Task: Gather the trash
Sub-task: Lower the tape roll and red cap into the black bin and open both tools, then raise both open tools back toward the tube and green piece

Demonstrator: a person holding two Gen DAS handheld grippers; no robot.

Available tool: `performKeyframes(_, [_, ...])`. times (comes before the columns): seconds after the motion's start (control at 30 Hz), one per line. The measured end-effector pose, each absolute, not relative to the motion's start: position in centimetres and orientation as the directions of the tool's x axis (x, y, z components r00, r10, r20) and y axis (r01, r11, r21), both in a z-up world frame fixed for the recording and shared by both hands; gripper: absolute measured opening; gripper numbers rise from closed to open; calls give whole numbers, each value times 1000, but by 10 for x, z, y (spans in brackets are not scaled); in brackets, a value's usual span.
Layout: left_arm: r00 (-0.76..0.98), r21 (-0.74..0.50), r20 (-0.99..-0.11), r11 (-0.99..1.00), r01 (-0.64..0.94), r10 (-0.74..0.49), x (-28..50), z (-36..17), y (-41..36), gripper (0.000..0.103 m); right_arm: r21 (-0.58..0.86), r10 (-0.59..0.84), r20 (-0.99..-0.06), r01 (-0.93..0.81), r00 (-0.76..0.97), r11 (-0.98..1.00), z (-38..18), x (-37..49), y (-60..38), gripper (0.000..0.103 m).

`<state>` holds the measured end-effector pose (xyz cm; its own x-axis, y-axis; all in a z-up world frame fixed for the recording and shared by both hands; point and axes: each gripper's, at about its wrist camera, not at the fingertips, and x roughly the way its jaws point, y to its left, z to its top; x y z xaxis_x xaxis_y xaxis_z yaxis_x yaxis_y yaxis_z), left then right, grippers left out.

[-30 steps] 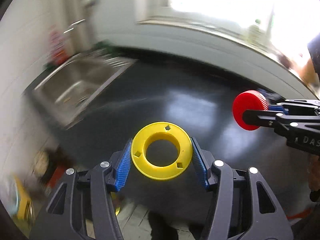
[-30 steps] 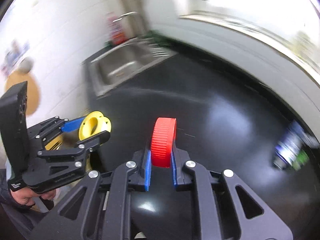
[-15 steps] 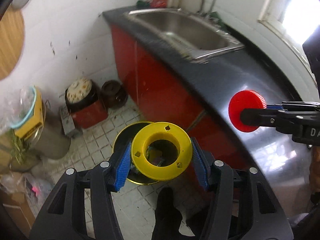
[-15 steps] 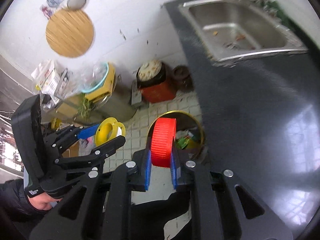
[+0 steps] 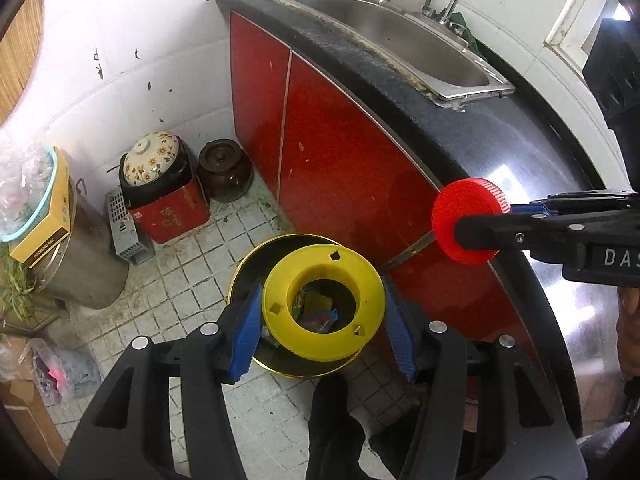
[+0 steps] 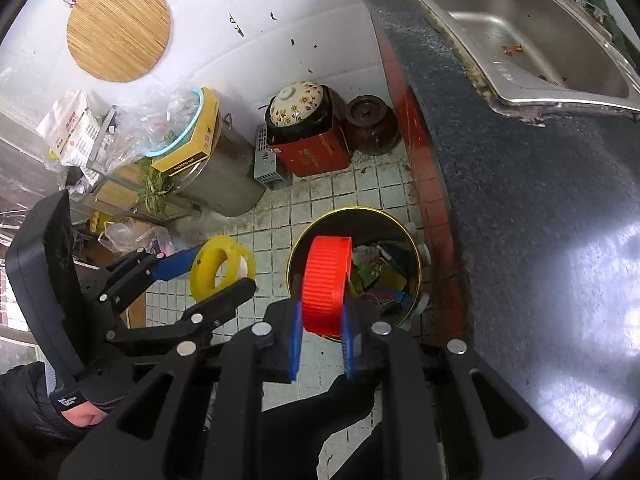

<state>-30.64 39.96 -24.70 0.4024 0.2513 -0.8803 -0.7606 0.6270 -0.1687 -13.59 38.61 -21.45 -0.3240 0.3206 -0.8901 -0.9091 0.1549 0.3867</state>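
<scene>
Left gripper (image 5: 322,330): black frame with 2 ribbed blue pads, pinching a yellow spool (image 5: 323,303) across its rim; the spool is a glossy plastic ring with a wide round hole and small notches in its flange.
Right gripper (image 6: 320,336): same build, pressed onto a red cap (image 6: 326,285), a thick ridged plastic disc held on edge by its 2 flat faces.
Trash bin (image 6: 414,248): round dark can with a thin gold rim, standing on the floor directly beneath both held pieces (through the spool's hole in the left wrist view, crumpled coloured wrappers show inside).
Floor (image 5: 192,276): small pale square tiles with grimy grout.
Cabinet (image 5: 344,168): glossy red doors under a speckled black countertop (image 6: 532,208), just beside the bin at 3 o'clock.
Sink (image 6: 520,28): brushed steel basin set in the counter at 1 o'clock, with a few scraps in it.
Clutter at 11 o'clock: a flowered ceramic lid (image 6: 296,104) on a black pot over a red box, a brown glazed jar (image 6: 370,120), and a grey metal drum (image 6: 230,184) topped by a yellow carton.
Wall: white tile bearing a round woven mat (image 6: 118,28).
</scene>
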Motion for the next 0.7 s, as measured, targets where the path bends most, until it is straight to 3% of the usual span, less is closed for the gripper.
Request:
performKeyframes(0.1, [407,-170,-880,637,-752,246,-304,-248,402,58,380,320,-893,-913,-318,152,-214,-136,393,17])
performKeyframes(0.17, [407,-171,-879,635,-753,247,-305,-249,403,75,377,307,-897,-913,-318,157,-215,-136,395,19])
performKeyframes(0.2, [406,-166,-878,632,-757,254,-306,-248,403,76,376,306,-898,-913,-317,157,-216,-138,397,21])
performKeyframes(0.27, [401,-163,-880,629,-760,256,-307,-249,404,78,368,313,-899,-916,-307,161,-215,-136,398,44])
performKeyframes(0.3, [396,-158,-881,627,-762,258,-308,-249,403,78,367,322,-897,-916,-302,162,-214,-136,398,47])
performKeyframes(0.6, [390,-141,-880,633,-762,273,-305,-239,396,79,362,369,-886,-916,-280,173,-197,-122,377,49])
performKeyframes(0.7, [397,-117,-870,662,-741,292,-293,-226,388,85,342,412,-880,-916,-234,209,-178,-104,354,54])
